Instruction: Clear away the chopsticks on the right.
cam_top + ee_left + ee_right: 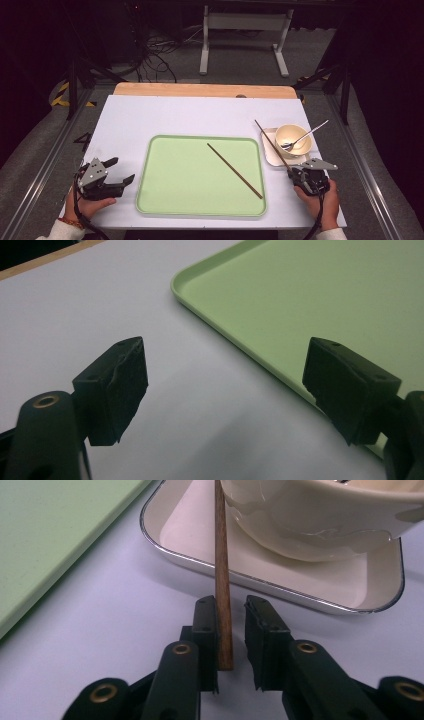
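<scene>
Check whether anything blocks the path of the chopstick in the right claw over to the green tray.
Nothing visible does. The chopstick sits between the right claw's jaws, and bare table lies between it and the green tray.

In the right gripper view the bowl [320, 525] is cut off at twelve o'clock; the chopstick [221, 580] runs past the top edge; whether both fingers [262, 630] press it is unclear.
</scene>
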`<state>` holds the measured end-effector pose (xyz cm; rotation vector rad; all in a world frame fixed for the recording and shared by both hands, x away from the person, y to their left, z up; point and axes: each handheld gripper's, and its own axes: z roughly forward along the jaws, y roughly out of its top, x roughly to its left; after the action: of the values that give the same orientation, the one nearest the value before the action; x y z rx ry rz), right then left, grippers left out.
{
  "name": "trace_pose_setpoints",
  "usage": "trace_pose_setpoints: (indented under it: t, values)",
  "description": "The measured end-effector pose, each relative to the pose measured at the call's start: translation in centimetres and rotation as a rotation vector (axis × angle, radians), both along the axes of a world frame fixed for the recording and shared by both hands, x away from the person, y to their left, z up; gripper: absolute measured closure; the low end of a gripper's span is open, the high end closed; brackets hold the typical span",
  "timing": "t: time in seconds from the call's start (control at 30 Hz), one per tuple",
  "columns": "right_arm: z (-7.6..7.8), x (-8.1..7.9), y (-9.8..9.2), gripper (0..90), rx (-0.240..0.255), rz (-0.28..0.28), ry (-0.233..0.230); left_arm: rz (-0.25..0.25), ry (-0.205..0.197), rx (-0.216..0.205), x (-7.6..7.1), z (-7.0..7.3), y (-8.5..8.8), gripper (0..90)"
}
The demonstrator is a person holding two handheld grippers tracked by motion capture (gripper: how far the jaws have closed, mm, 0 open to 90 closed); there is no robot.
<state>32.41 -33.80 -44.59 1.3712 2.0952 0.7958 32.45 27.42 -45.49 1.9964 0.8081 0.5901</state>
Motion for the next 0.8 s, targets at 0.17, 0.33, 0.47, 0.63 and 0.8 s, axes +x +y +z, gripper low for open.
trace_pose_setpoints:
  t: [0.17,0.33,0.47,0.63,0.8]
  values:
    - [0.0,0.0,0.0,83.1,-0.002,0.003,0.001,-0.002,-0.001,0.005,0.0,0.0,-0.1,19.1]
    - [0.3,-0.2,0.3,84.2,-0.014,0.016,-0.008,0.001,0.001,0.008,0.0,0.0,-0.1,19.1]
    - [0.6,-0.4,0.2,84.4,-0.004,0.025,-0.019,0.000,0.001,0.007,0.0,0.0,-0.1,19.1]
    - [1.0,-0.9,0.4,84.4,0.007,0.040,-0.043,0.001,-0.003,0.004,0.0,0.0,-0.1,19.2]
    - [1.3,-1.2,0.8,84.4,0.011,0.067,-0.055,-0.004,-0.003,-0.001,-0.1,0.0,-0.1,19.1]
